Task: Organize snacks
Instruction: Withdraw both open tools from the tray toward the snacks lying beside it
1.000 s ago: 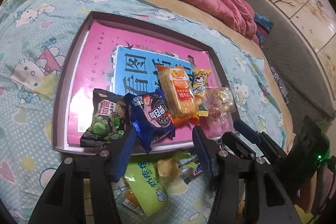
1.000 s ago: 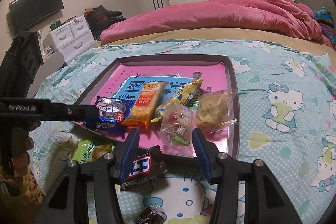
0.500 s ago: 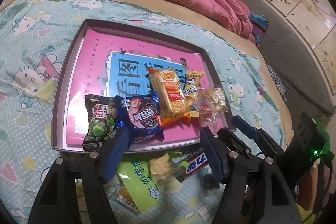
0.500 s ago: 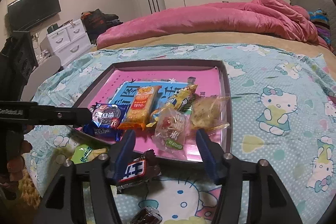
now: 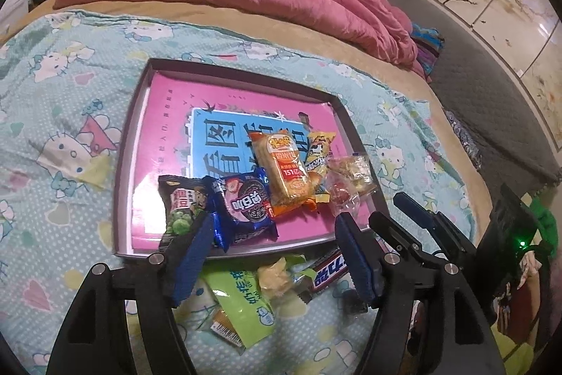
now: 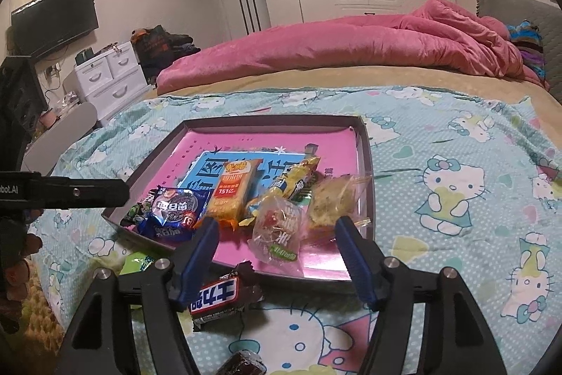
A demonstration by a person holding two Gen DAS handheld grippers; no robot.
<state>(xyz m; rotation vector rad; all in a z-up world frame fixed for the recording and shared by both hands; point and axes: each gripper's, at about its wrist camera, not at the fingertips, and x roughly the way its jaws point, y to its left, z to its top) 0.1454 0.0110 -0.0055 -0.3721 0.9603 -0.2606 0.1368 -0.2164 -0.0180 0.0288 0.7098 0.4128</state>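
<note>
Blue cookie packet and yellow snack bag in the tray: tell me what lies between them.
The orange cracker pack lies between the blue cookie packet and the yellow snack bag, overlapping both. The left wrist view shows it best.

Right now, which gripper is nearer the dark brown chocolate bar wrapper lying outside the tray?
Right. The right gripper has the chocolate bar beside its left finger; the left gripper sits farther left, over green packets.

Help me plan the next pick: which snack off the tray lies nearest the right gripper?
The dark chocolate bar with white lettering, beside the right gripper's left finger on the bedsheet, just outside the tray; the green packet lies farther left.
</note>
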